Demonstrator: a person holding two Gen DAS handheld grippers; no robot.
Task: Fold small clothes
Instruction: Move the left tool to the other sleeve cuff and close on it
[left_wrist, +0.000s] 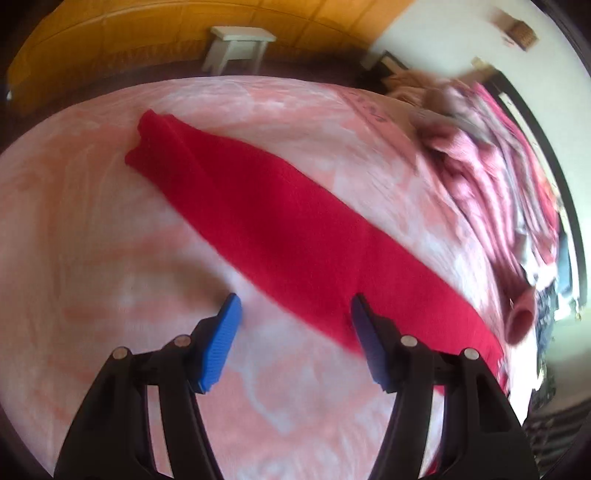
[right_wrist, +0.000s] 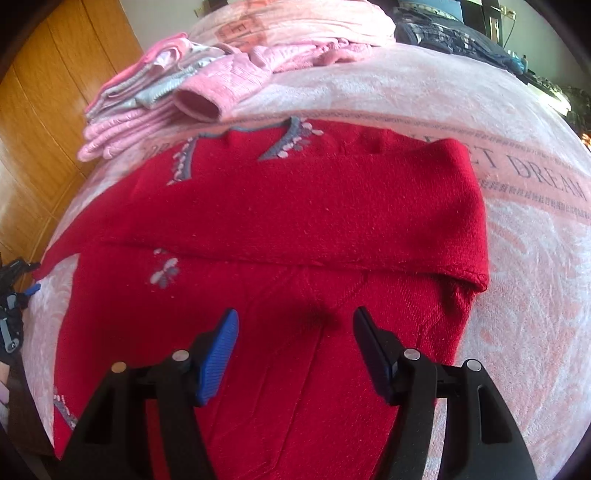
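We see a red knitted sweater (right_wrist: 295, 221) lying flat on a pink-and-white patterned bedspread (right_wrist: 517, 258), with 1 part folded across its body so that a straight fold edge runs from side to side just ahead of the right gripper (right_wrist: 295, 325). That gripper hangs over the lower half of the sweater with its 2 blue-padded fingers spread wide, pinching nothing. Grey and pale flower trim marks the sweater near its neckline, on the far side from the claw. From the left wrist view, the left gripper (left_wrist: 295, 310) also stands spread and empty; its left finger is over bare bedspread, while its right finger overlaps the near edge of the sweater, which runs away as a long red band toward the upper left. Beyond the sweater we make out a stack of pink and grey clothes (right_wrist: 147, 96) and a white stool (left_wrist: 240, 44) by the wooden wall.
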